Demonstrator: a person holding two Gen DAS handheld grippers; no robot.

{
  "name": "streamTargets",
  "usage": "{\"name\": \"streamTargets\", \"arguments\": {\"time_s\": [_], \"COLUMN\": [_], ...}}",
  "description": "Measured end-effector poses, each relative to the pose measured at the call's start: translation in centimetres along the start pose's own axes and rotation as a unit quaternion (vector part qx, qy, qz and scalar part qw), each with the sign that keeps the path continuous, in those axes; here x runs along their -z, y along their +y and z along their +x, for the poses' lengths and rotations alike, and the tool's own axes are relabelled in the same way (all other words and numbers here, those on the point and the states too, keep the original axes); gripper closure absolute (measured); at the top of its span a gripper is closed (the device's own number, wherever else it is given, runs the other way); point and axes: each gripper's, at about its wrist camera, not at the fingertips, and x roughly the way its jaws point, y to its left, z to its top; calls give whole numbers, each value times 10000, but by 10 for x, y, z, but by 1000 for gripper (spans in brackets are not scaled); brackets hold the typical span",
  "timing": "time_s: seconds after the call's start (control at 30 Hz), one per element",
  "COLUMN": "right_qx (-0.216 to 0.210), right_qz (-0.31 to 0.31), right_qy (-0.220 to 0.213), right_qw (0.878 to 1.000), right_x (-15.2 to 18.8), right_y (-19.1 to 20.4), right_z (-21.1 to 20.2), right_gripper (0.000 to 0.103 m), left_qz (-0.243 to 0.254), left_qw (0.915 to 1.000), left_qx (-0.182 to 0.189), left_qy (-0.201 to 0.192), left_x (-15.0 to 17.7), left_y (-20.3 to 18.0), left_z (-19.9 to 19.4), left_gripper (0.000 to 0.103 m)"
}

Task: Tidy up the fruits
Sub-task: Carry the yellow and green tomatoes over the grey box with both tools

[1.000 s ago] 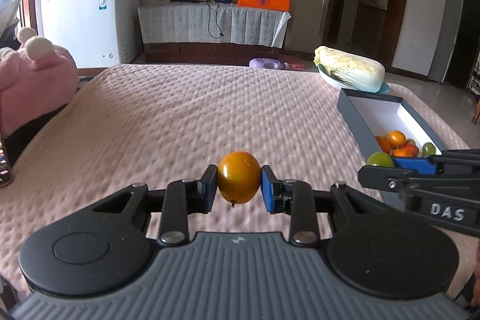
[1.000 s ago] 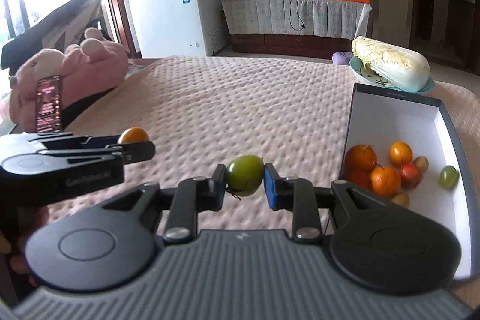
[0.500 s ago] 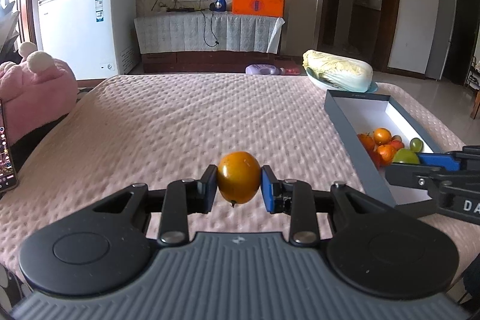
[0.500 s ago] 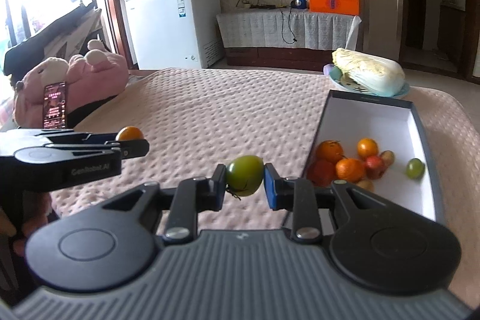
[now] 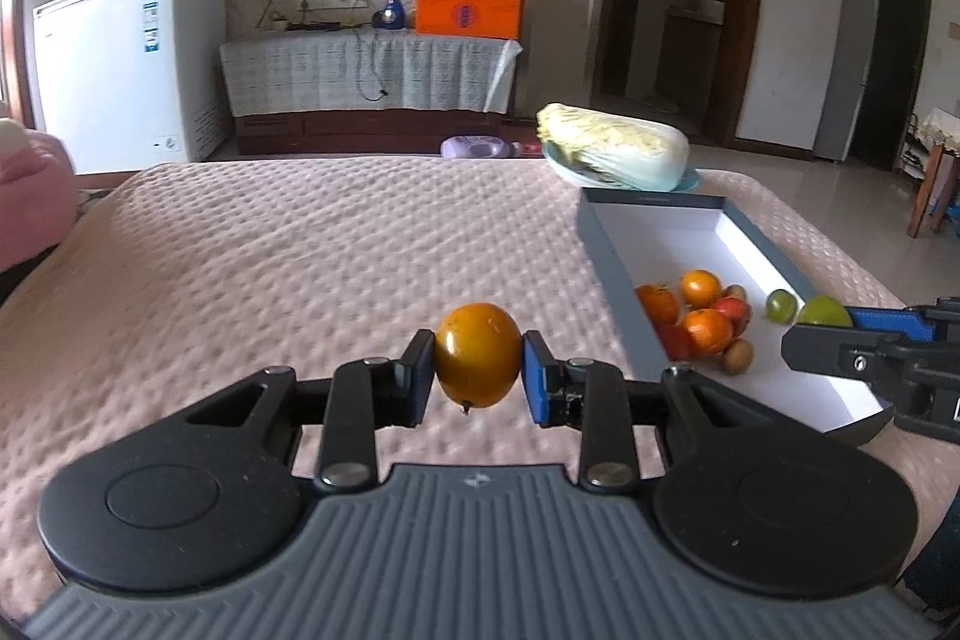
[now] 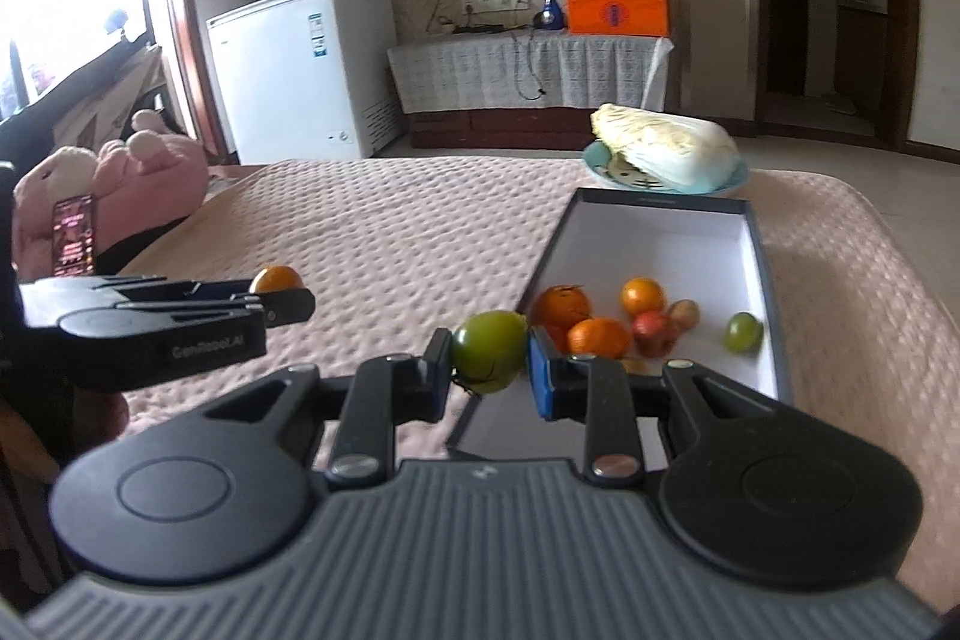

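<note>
Above the pink bedspread [image 5: 288, 250], both grippers are carrying fruit toward the box [image 6: 765, 256]. The left gripper [image 5: 478, 370] is pinching an orange fruit [image 5: 477, 353] between its pads, hanging over the bedspread left of the box's near wall. The right gripper [image 6: 489, 364] is clamping a green fruit [image 6: 489, 351] and is hovering at the box's near left corner, close to the pile inside. Already lying in the box are several oranges [image 6: 600, 337], a red fruit [image 6: 654, 331], a small brown one and a green grape [image 6: 743, 331], so much of the sorting looks done. No loose fruit is showing on the bedspread in either view, so these two pieces are probably the last; what is left is lowering each into the box and letting go. Beyond the box, a cabbage [image 5: 612, 154] is sitting on a plate [image 6: 600, 160], apart from the fruit.
</note>
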Motion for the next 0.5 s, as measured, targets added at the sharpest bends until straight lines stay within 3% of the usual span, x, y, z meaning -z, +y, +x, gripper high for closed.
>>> {"name": "streamTargets", "arguments": {"time_s": [0.5], "right_qx": [351], "right_qz": [507], "right_qy": [74], "right_qw": [9981], "right_x": [-2], "right_y": [-38], "right_z": [6], "right_gripper": [74], "left_qz": [190], "left_qw": [9986], "left_qx": [489], "left_qy": [-30], "left_x": [-17], "left_y": [-41], "left_z": [27], "left_gripper": [67]}}
